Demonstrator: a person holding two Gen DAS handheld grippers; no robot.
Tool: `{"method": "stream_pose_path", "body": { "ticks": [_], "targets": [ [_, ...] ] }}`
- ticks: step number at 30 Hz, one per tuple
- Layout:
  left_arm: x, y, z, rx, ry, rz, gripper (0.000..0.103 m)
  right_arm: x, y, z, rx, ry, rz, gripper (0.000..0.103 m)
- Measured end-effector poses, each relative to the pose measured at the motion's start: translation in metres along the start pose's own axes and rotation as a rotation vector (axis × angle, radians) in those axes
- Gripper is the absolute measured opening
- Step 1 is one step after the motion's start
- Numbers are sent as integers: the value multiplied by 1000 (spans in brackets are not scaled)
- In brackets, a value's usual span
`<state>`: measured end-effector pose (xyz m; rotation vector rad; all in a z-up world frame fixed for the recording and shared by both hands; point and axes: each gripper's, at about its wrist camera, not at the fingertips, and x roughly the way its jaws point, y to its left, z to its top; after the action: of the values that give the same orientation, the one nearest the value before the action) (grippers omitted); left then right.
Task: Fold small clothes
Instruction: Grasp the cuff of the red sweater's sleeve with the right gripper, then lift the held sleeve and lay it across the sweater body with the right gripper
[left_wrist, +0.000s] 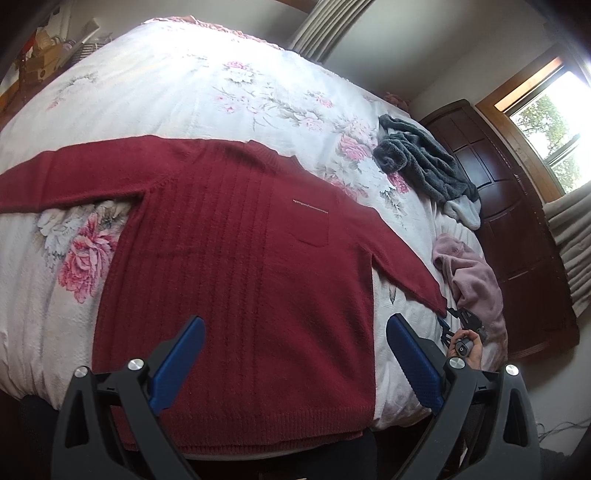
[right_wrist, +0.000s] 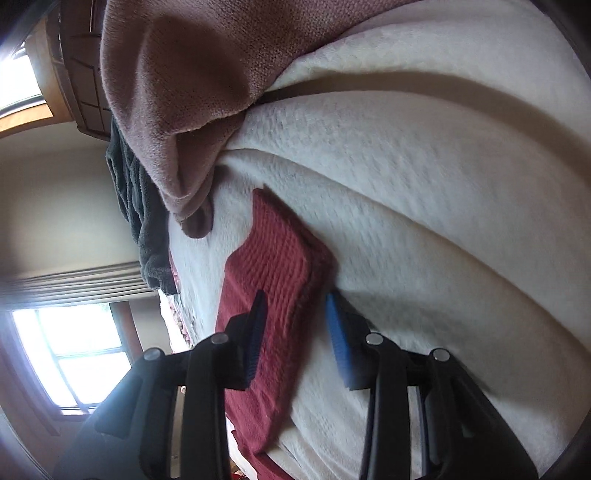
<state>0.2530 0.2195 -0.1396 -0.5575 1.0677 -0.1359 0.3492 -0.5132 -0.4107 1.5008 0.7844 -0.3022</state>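
Note:
A dark red knit sweater (left_wrist: 236, 240) lies flat, front up, on the floral bedspread (left_wrist: 184, 85) with both sleeves spread out. My left gripper (left_wrist: 297, 321) hovers open above the sweater's lower body, with nothing between its blue pads (left_wrist: 184, 354). At the tip of the sweater's right sleeve (left_wrist: 406, 280), a hand holds my right gripper (left_wrist: 461, 325). In the right wrist view the right gripper (right_wrist: 295, 297) is open with its fingers on either side of the ribbed red cuff (right_wrist: 277, 258), one over the sleeve and one over the white cover. The view is slightly blurred.
A grey fluffy garment (left_wrist: 424, 166) and a mauve one (left_wrist: 472, 280) lie near the bed's right edge; the mauve garment (right_wrist: 177, 92) sits just past the cuff. A dark wooden cabinet (left_wrist: 517, 229) stands beyond them under a window (left_wrist: 550, 122). The bed's front edge is just below the sweater's hem.

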Motion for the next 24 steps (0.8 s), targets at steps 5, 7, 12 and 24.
{"method": "stream_pose_path", "body": {
  "ticks": [5,7,12,24],
  "targets": [
    [5,8,2,-73,10,-61,99,7,0,6,-6,-5,-3,34],
    [6,11,4,-91,12,-79,99,7,-1,5,-11,-6,-8,34],
    [11,22,6,-145,24,-104,99,11,5,6,-38,-11,-26,33],
    [-8,39,15,-160,-87,-111,99,-20,77,-22,-268,-55,-21,14]
  ]
}}
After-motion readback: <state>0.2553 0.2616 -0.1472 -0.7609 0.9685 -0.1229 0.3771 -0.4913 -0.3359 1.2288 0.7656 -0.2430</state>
